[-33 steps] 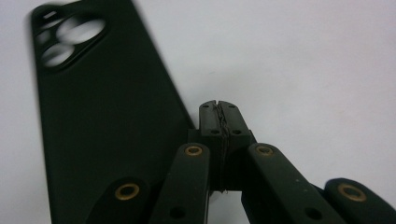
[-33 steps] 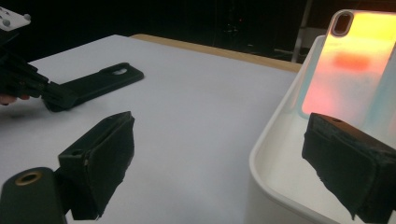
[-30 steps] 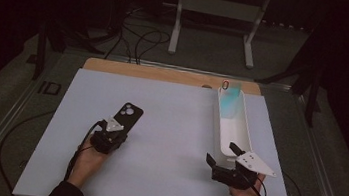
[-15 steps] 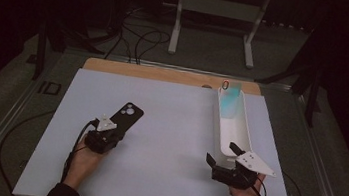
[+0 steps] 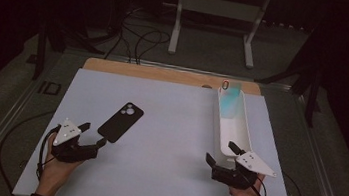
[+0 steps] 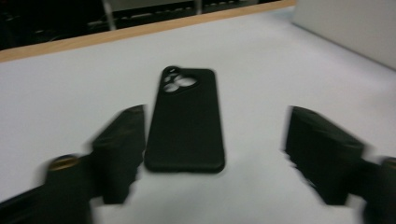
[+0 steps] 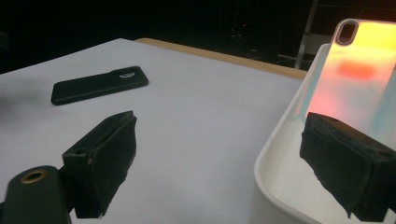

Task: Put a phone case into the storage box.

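Left gripper pulled back, jaws just opened — black phone case flat, camera end far-right, right gripper apart.

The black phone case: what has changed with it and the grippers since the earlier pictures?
The left gripper has let go of the black case: its jaws have just been opening, and it has drawn back toward the person. The case now lies flat on the white table, ahead of the open jaws and free of them. The right gripper stayed open at the near end of the white tray, and the tinted case stayed in the tray.
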The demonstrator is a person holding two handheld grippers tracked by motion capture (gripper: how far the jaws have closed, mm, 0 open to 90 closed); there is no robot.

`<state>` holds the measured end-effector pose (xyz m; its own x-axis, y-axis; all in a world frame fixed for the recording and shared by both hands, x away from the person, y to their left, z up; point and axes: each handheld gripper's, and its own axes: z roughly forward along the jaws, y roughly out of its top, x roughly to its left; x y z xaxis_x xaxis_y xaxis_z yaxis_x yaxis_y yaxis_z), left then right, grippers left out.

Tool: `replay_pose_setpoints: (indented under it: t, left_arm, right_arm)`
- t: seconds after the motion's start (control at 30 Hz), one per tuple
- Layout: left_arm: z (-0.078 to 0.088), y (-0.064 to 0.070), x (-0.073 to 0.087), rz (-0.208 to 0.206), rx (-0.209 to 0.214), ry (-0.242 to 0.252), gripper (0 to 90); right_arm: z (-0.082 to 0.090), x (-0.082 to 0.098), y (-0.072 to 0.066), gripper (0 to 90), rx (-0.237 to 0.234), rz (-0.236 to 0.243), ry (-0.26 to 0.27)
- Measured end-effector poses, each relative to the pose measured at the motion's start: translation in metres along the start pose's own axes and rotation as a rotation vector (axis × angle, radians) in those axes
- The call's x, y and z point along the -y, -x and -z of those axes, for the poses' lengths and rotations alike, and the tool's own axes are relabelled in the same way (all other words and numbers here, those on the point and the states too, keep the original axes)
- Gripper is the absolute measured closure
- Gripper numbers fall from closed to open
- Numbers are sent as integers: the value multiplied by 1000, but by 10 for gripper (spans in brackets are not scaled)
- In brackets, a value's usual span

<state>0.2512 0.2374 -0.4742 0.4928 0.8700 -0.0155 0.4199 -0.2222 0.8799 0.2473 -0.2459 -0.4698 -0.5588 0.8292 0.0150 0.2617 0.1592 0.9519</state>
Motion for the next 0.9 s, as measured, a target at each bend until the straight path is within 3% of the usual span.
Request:
replay_pose_setpoints:
  t: [0.27,0.5,0.9]
  left_arm:
    - [11,2,3,-14,4,16,17]
    - [10,0,2,-1,8,-5,7]
    - [0,0,-12,-16,2,-74,7]
  right_arm:
    - [6,0,3,105,11,-7,17]
    - [6,1,4,104,11,-5,13]
    - [1,0,5,103,10,-4,-2]
